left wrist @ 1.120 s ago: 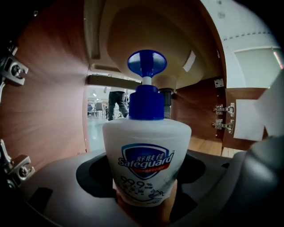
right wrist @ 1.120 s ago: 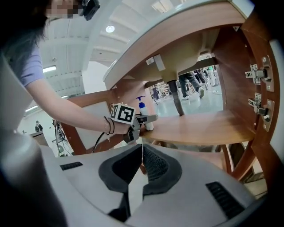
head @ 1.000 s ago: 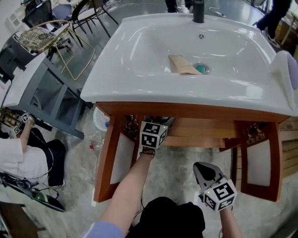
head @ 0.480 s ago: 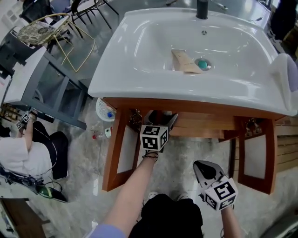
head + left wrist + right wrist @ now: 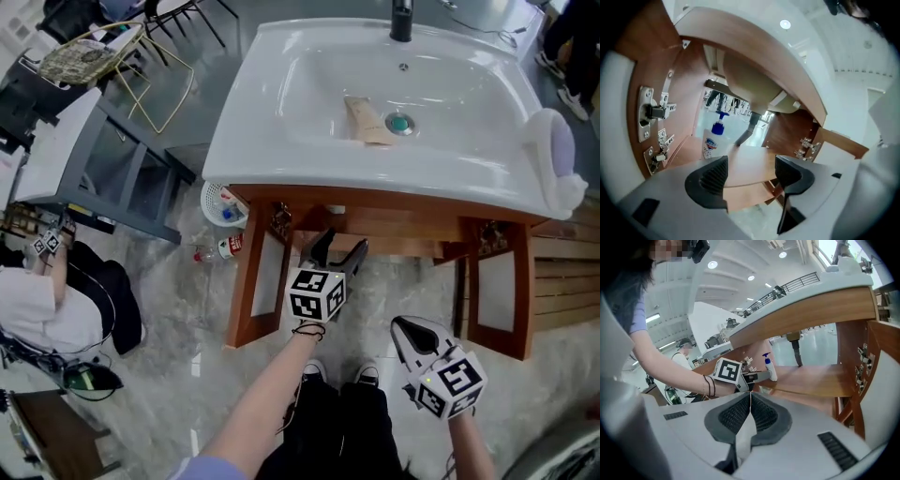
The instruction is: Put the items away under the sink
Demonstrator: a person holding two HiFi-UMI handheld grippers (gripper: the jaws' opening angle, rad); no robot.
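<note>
One job looks done: the soap bottle [image 5: 716, 137] is on the wooden shelf [image 5: 754, 164] under the sink [image 5: 239, 141]. It sits ahead of the left gripper [image 5: 750, 174], a bit toward its left jaw, and well apart from it. The bottle stands up tall, so its long side runs up and down, with the blue pump at the top. The spout is too small for me to say which way it points. The left gripper's jaws are spread apart and have just been closing a little. Nothing is between them. The right gripper [image 5: 750, 399] has its jaws pressed together with nothing in them. The bottle is ahead of it too, past the left gripper. I think more is left to do. A flat tan packet [image 5: 366, 120] lies in the basin, up above both grippers, beside the green drain plug [image 5: 400, 122]. Its long side runs from the tap end toward the front, a bit slanted. A white thing [image 5: 553, 155] rests on the sink's rim, above the right gripper. The cabinet doors [image 5: 497, 291] are open.
</note>
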